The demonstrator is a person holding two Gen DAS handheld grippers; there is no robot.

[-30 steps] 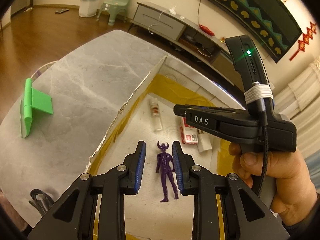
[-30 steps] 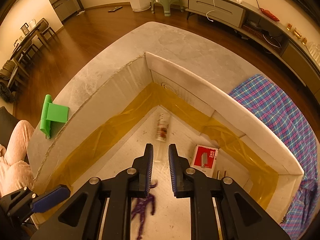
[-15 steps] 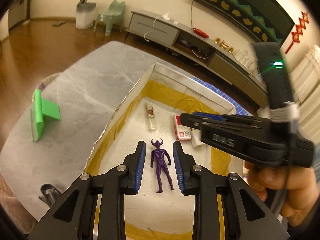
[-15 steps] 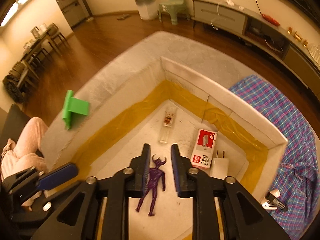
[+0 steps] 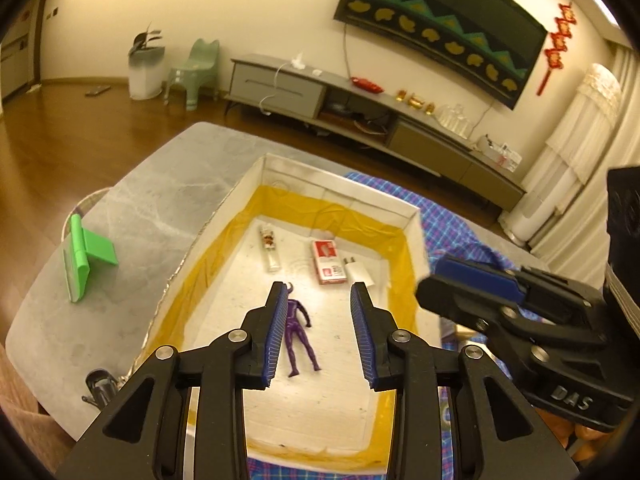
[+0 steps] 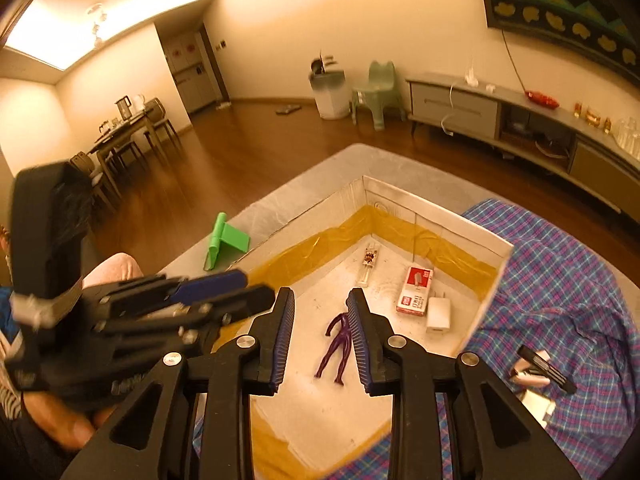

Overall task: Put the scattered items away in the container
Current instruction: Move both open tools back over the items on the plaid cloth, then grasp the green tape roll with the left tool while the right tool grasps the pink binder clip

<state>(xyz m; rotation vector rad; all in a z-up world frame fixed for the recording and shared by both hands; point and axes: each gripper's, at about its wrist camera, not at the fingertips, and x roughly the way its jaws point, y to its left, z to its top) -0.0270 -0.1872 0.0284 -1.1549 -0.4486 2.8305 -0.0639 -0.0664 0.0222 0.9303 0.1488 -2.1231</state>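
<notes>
Both the left gripper (image 5: 319,334) and right gripper (image 6: 320,338), jaws just opening and empty, hover above the purple figure (image 5: 298,330) lying in the box (image 5: 412,216).

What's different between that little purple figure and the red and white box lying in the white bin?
The purple figure is a thin, limbed toy lying face up near the middle of the floor; the red and white box is a flat rectangular pack lying nearer the far wall. The figure lies alone; the box touches a white plug. Both rest inside the bin, ungripped.
</notes>
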